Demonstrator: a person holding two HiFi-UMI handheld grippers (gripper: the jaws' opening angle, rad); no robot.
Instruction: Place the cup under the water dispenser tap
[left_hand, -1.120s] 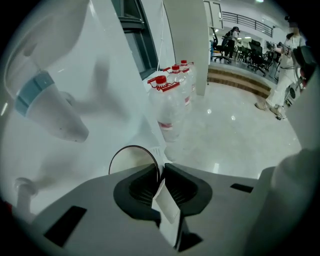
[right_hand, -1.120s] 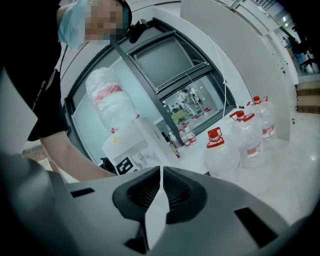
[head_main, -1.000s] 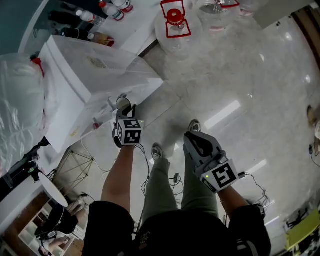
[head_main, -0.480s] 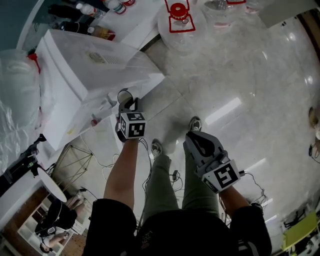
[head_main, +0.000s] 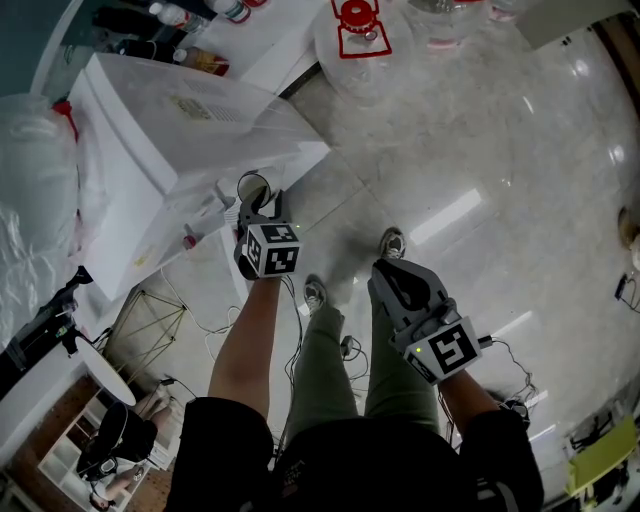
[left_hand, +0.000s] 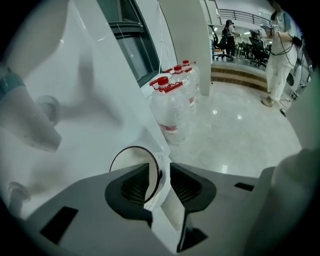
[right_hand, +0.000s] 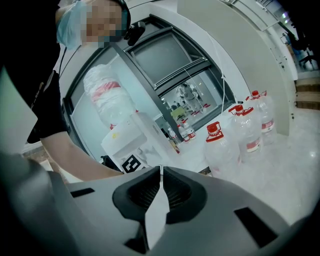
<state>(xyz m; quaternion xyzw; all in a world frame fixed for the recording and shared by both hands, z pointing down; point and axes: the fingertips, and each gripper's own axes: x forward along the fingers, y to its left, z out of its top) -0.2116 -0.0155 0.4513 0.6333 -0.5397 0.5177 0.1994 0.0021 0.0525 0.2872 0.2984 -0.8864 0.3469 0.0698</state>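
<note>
- A white water dispenser (head_main: 150, 150) fills the upper left of the head view, its sloped front facing the pale, glossy floor (head_main: 480, 150).
- Clear water bottles (head_main: 358, 35) with red caps stand in a cluster at the top centre of that view, just beyond the dispenser's corner.
- The person's legs and two shoes show at lower centre, with both forearms reaching up the frame.
- The right gripper (right_hand: 160, 171) is held well apart from the dispenser at the lower right of the head view. Its own view shows the two dark pads drawn together at the tips with nothing between them.
- The left gripper (left_hand: 160, 169) sits against the dispenser's front at centre left of the head view, pointing steeply down. Its jaws stand a narrow way apart and have just been opening. One wall of the cup lies between them, with a strip of white showing between that wall and the right-hand pad.
- A white tap (left_hand: 37, 127) juts out at the left edge of the left gripper view.
- The cup (left_hand: 131, 160), clear with a dark rim, stands upright at the dispenser's front, lower and to the right of that tap. Whether it sits squarely beneath the spout cannot be told.
</note>
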